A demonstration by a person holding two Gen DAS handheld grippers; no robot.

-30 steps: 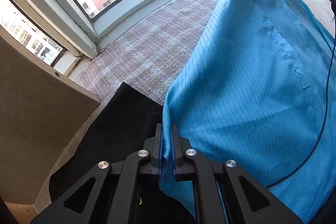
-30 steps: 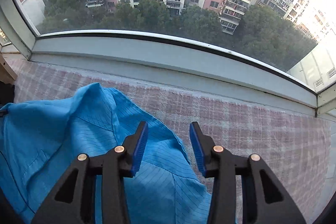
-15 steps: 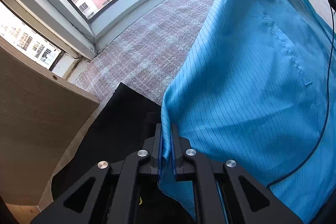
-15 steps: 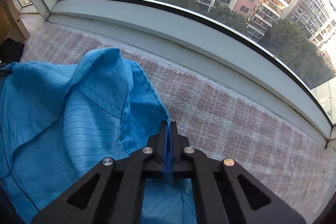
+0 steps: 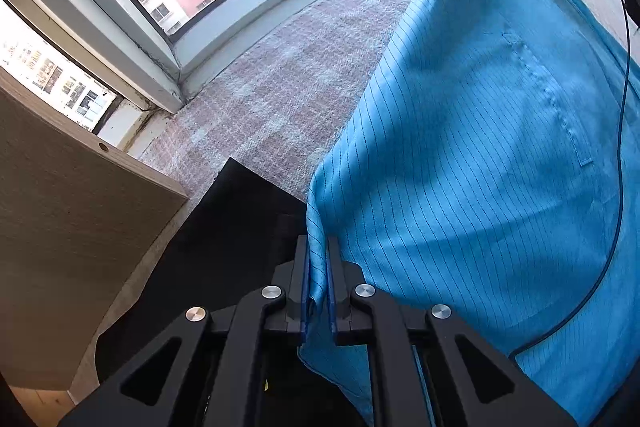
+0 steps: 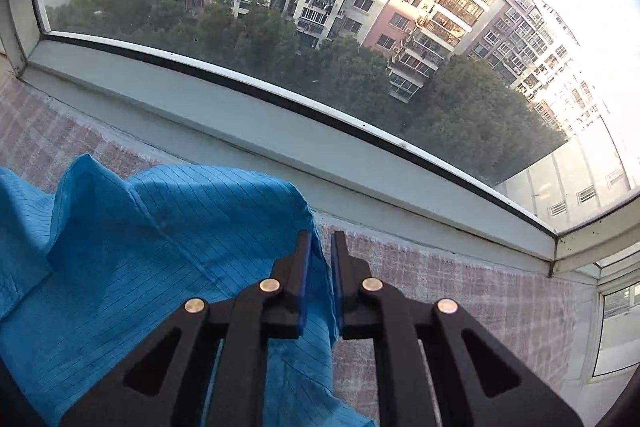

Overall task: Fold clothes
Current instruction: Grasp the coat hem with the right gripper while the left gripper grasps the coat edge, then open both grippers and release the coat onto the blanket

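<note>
Right gripper [image 6: 319, 283] lifted the blue garment [image 6: 132, 239] — jaws opening.

Blue pinstriped garment [image 5: 480, 155], pink-checked cloth [image 5: 296, 87]

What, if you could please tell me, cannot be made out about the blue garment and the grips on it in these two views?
- Blue garment: its whole shape; the left wrist view's right and bottom edges cut it off.
- Right hand-held gripper: jaws opening, fabric between them; whether the pads press it is unclear.
- Left hand-held gripper: the pinched hem runs down behind its black body.
- Surface under the raised cloth: hidden by it.
</note>
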